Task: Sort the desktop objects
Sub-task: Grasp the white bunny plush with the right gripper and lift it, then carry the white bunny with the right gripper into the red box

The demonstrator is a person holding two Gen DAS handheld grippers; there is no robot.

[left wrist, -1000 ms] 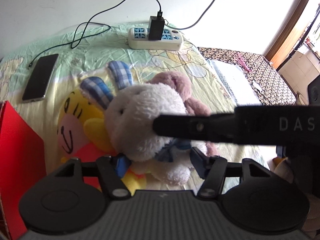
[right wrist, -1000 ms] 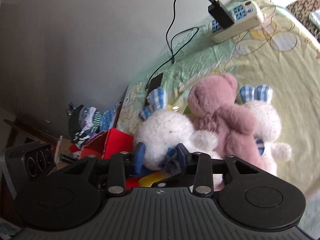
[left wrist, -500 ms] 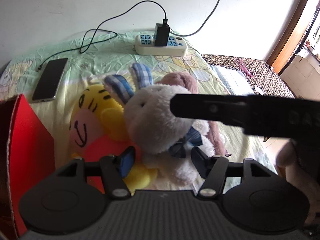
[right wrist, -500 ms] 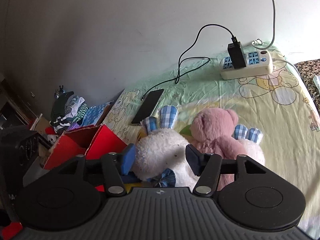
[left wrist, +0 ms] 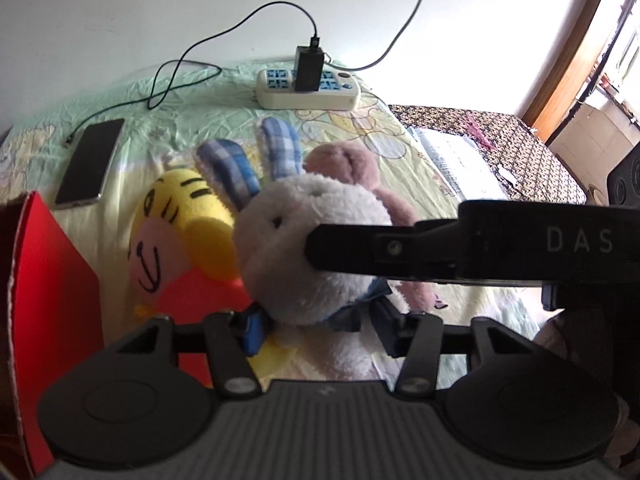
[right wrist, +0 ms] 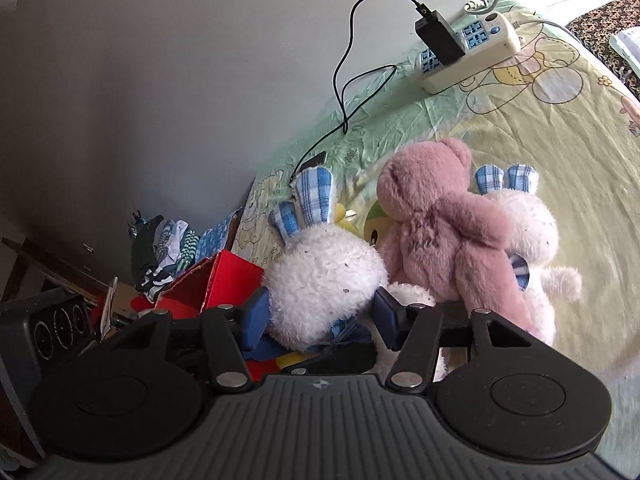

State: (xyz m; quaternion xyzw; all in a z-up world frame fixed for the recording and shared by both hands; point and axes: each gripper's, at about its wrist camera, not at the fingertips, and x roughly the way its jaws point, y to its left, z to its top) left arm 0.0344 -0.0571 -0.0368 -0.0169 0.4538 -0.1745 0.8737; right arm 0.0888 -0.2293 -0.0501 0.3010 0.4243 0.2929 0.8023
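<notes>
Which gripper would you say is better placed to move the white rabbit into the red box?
Probably the left gripper: its jaws flank the neck of the white rabbit, with the red box right beside it. The right gripper also straddles the head, but from the far side.

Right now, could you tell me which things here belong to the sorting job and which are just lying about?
Part of the job:
white rabbit plush, between both claws' fingers
pink bear plush
yellow plush
second white rabbit plush
red box

Just lying about:
phone
power strip
black charger
</notes>
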